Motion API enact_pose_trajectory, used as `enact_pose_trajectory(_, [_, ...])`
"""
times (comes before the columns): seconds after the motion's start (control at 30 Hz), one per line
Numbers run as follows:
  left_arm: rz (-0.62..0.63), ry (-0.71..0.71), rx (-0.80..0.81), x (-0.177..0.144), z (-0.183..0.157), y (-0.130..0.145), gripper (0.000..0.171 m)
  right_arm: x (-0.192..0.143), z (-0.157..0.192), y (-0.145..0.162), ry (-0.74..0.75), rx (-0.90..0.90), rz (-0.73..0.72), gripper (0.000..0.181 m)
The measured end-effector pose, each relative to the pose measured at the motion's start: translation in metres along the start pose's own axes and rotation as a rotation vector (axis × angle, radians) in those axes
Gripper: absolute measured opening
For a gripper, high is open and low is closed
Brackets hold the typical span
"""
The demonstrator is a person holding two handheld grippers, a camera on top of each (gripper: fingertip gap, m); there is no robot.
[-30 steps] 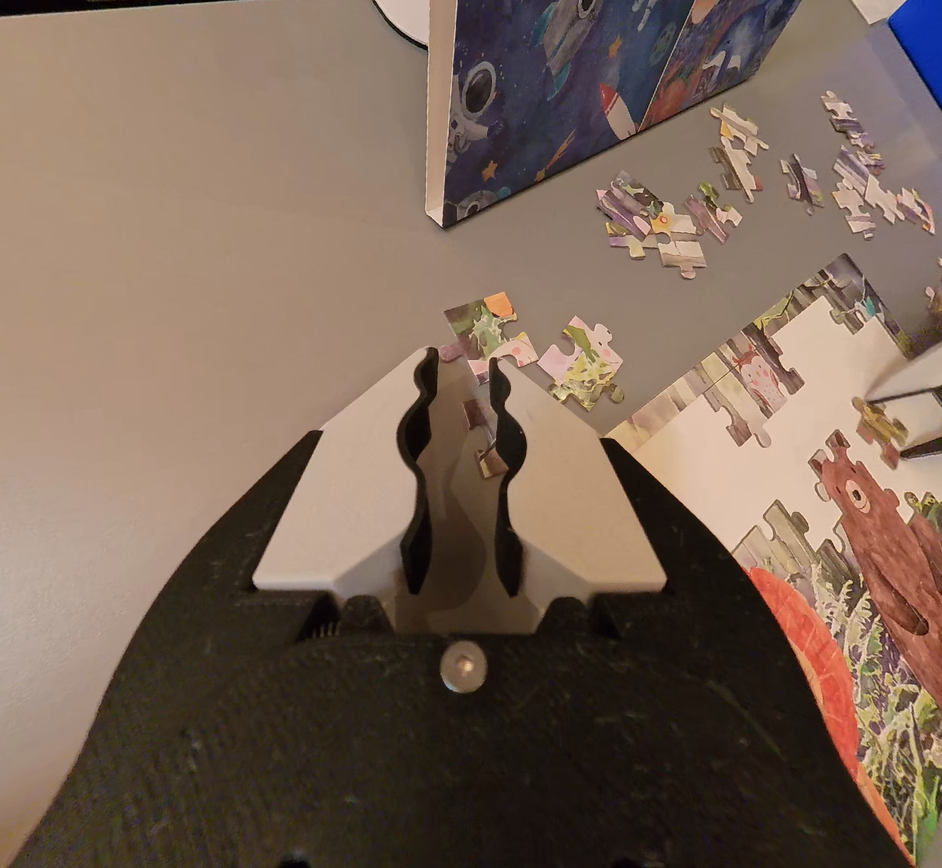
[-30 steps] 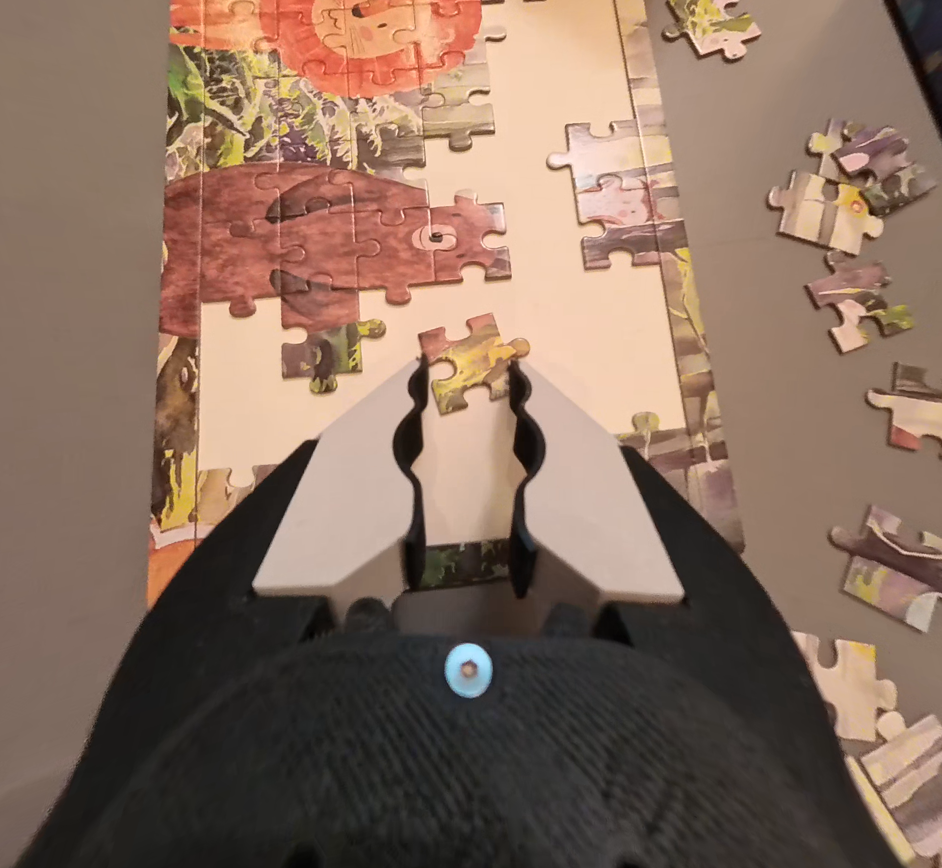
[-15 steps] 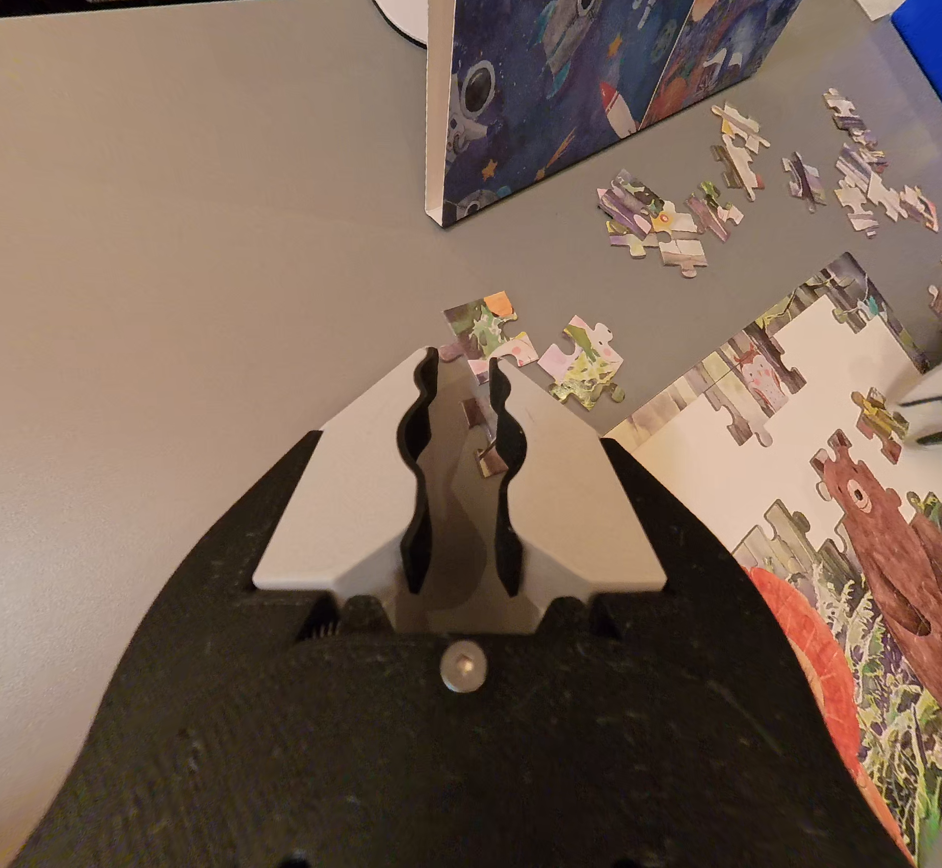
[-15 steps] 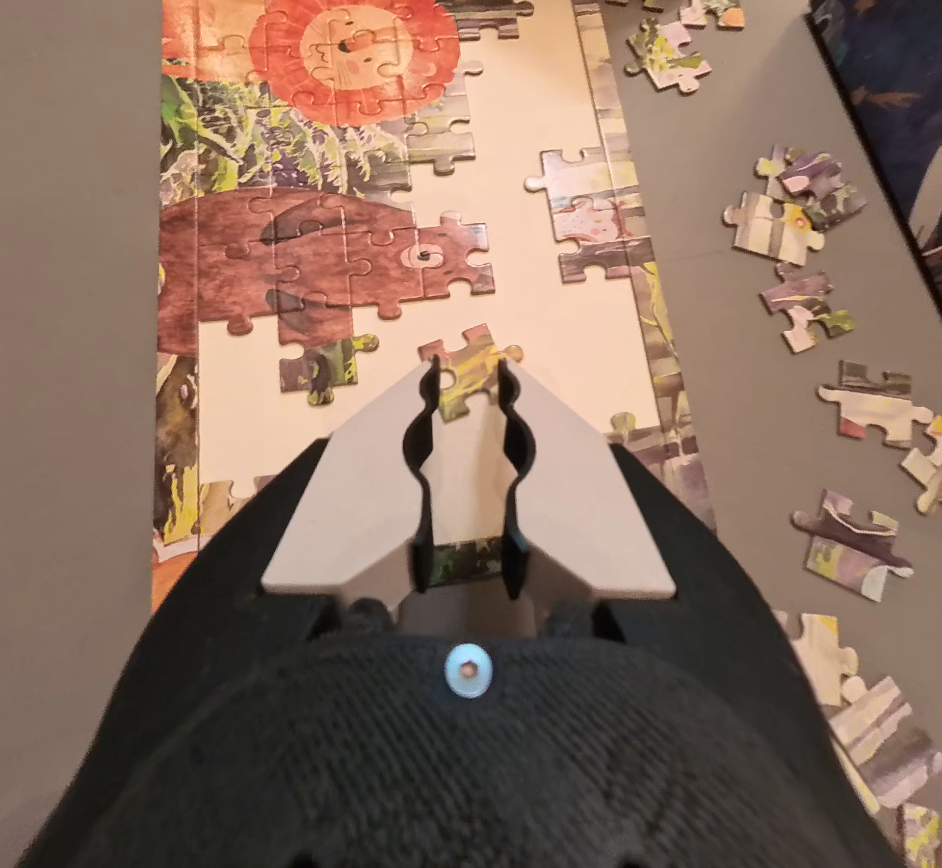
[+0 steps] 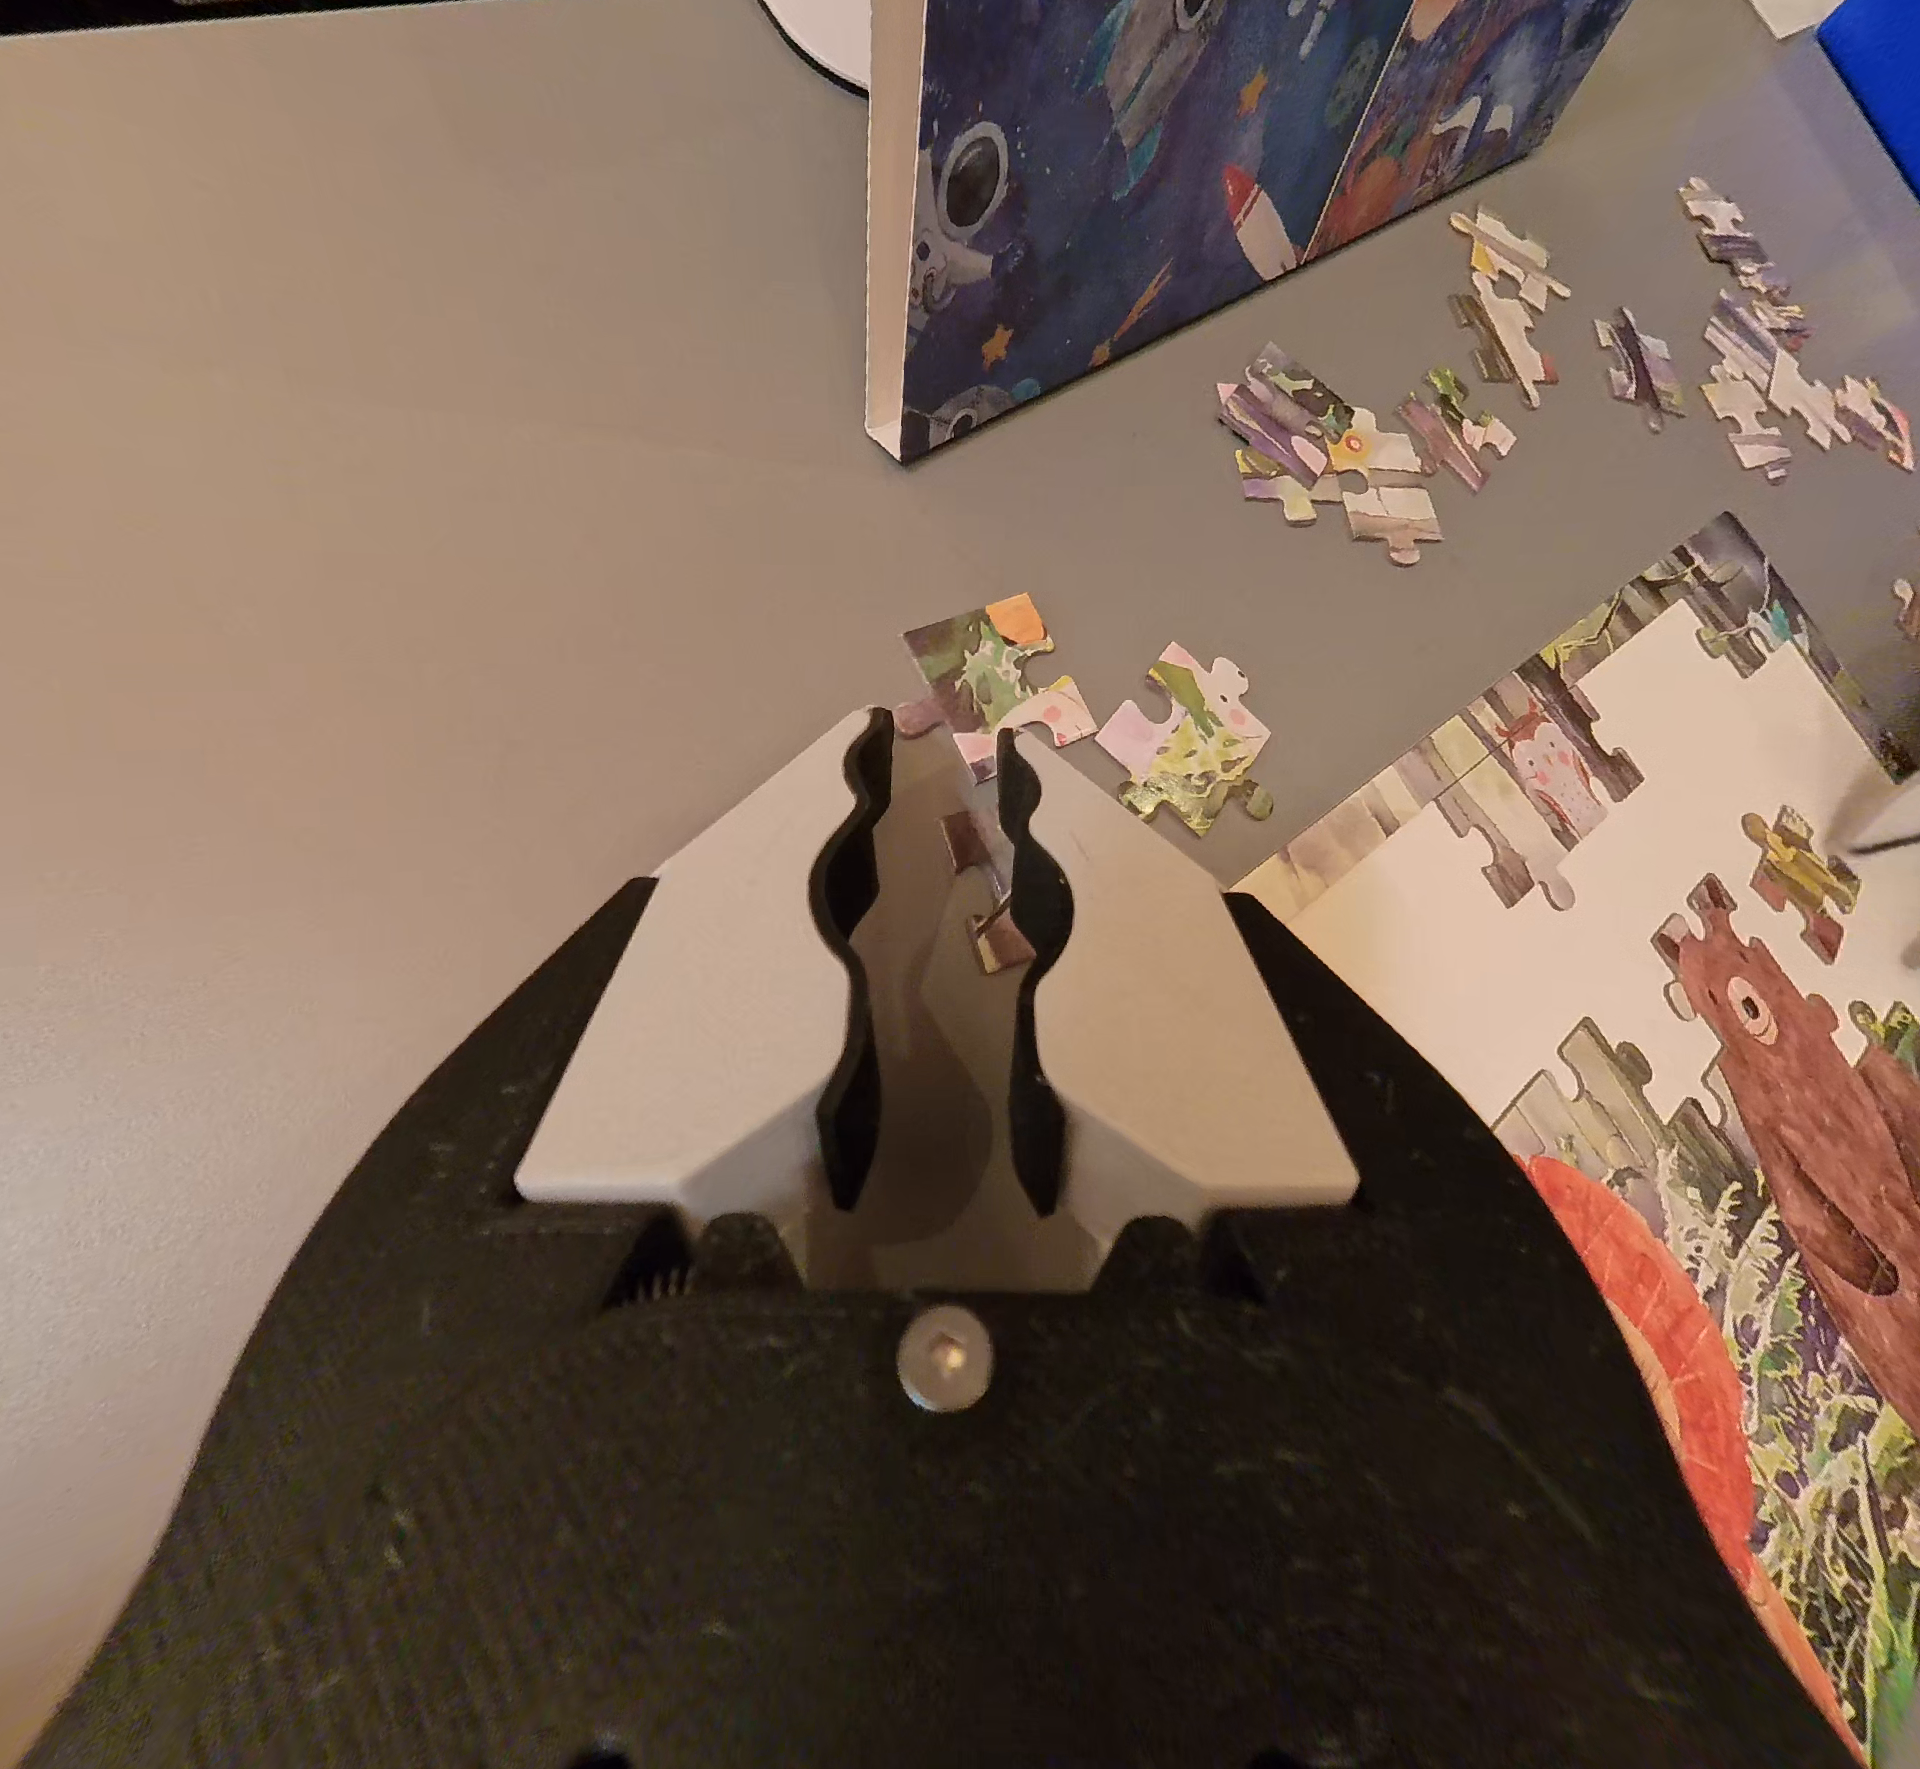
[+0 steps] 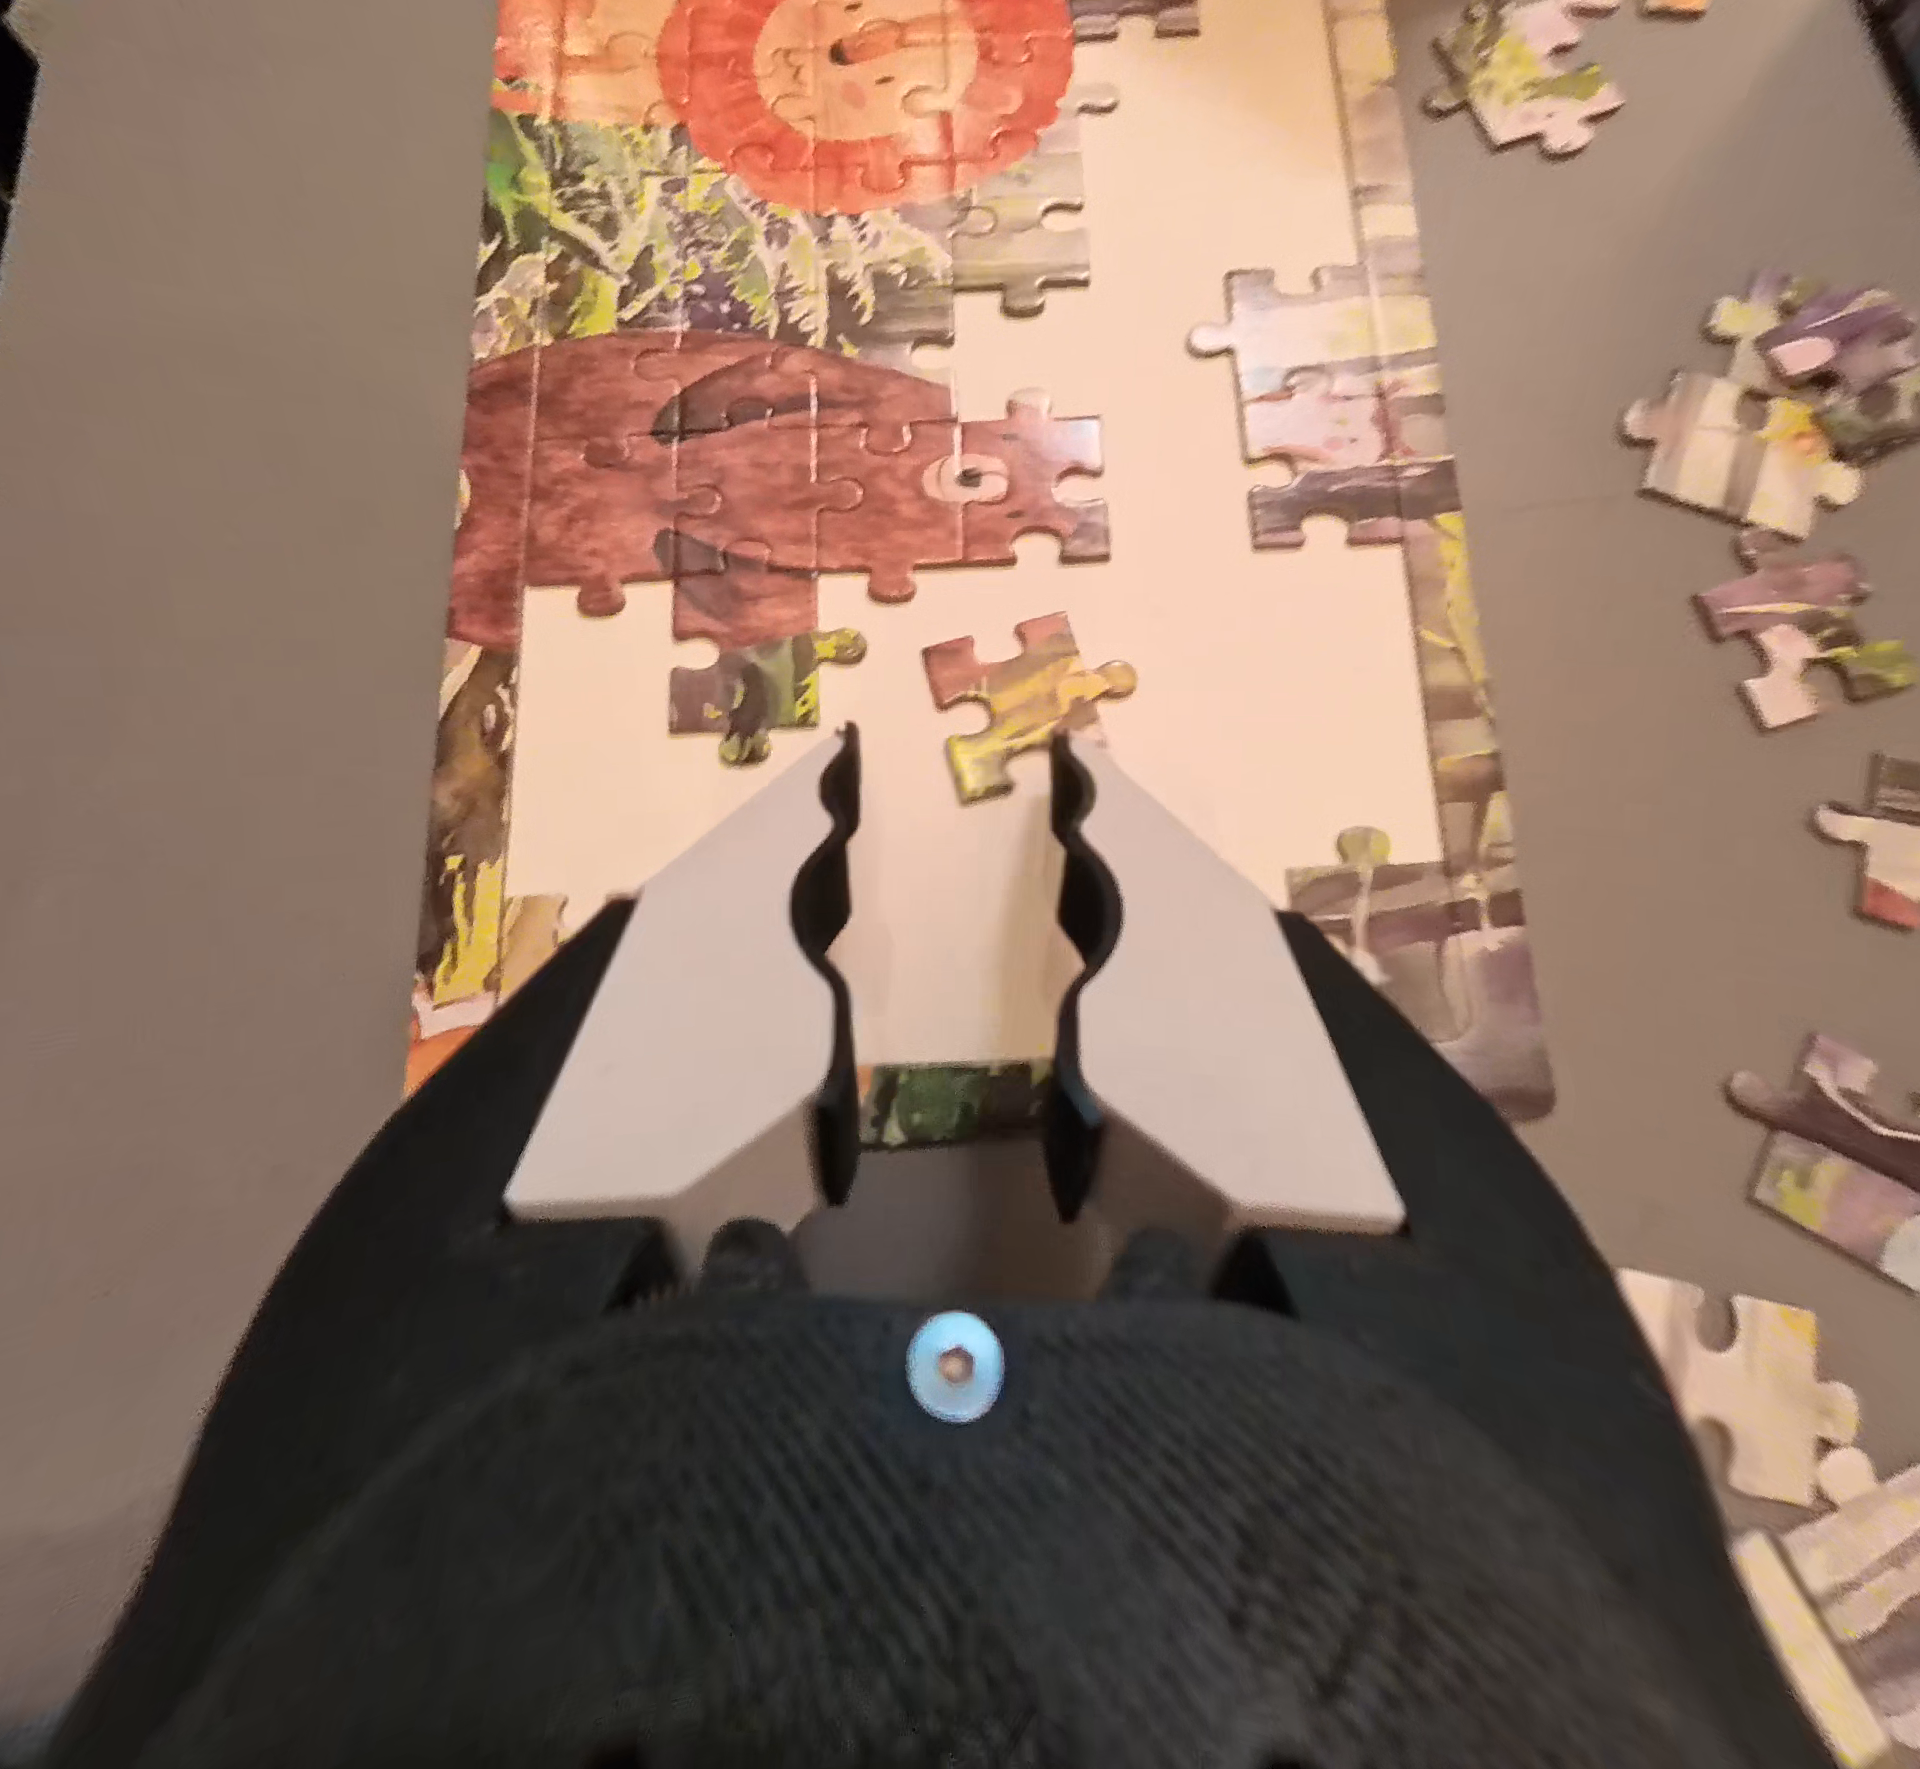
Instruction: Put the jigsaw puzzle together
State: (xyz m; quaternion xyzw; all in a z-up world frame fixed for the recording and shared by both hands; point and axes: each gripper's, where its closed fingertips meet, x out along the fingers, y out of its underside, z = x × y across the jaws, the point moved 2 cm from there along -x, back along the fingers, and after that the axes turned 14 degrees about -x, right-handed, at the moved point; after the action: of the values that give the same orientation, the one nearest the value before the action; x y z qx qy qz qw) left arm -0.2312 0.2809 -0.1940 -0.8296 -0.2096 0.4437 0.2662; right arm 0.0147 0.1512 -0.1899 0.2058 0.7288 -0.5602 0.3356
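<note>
Loose piece [image 6: 1023, 701]: brown-and-yellow, flat on bare cream tray floor [image 6: 1247, 680], just below bear section [image 6: 779, 493]; tilted
Right gripper [image 6: 951, 748]: jaws apart, empty; right fingertip at piece's edge
Left gripper [image 5: 940, 743]: jaws slightly apart, empty, over grey table [image 5: 416, 369]
Surroundings: space-print box [image 5: 1195, 109] upright; scattered pieces [image 6: 1787, 472] right of tray

**Cut off, covered and blurred**

The puzzle board [image 5: 1382, 950] runs off the right edge of the left wrist view, so the bear [image 5: 1808, 1096] and the lion's mane [image 5: 1662, 1304] show only in part. The space-print box [image 5: 1195, 109] is cropped at the top. In the right wrist view, the right gripper [image 6: 951, 753] covers the board's near edge, and the loose pieces [image 6: 1766, 462] at the right are blurred, some cut by the edge.
</note>
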Motion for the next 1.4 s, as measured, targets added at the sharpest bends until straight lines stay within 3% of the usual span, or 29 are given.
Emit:
enact_pose_trajectory(0.1, [0.001,-0.001,0.001,0.000,0.000,0.000,0.017,0.000,-0.011,-0.004,0.083,-0.036,-0.027,0.052])
enact_pose_trajectory(0.23, [0.002,-0.001,0.001,0.000,0.000,0.000,0.017,0.010,-0.006,0.002,0.020,0.021,0.004,0.062])
enact_pose_trajectory(0.37, [0.001,-0.001,0.001,0.000,0.000,0.000,0.017,0.003,0.007,0.001,-0.086,0.069,-0.014,0.041])
enact_pose_trajectory(0.67, [0.001,0.001,-0.001,0.000,0.000,0.000,0.017,0.007,0.001,0.002,-0.009,0.044,0.002,0.048])
enact_pose_trajectory(0.9, [0.001,0.004,-0.005,0.000,0.000,0.000,0.017,0.009,0.000,0.002,0.038,0.014,0.047,0.039])
enact_pose_trajectory(0.93, [0.000,0.004,-0.004,0.000,0.000,0.000,0.017,0.009,0.001,0.002,0.028,0.005,0.046,0.029])
enact_pose_trajectory(1.4, [0.001,-0.001,0.002,0.000,0.000,0.000,0.017,0.003,0.000,-0.003,0.033,0.014,0.009,0.029])
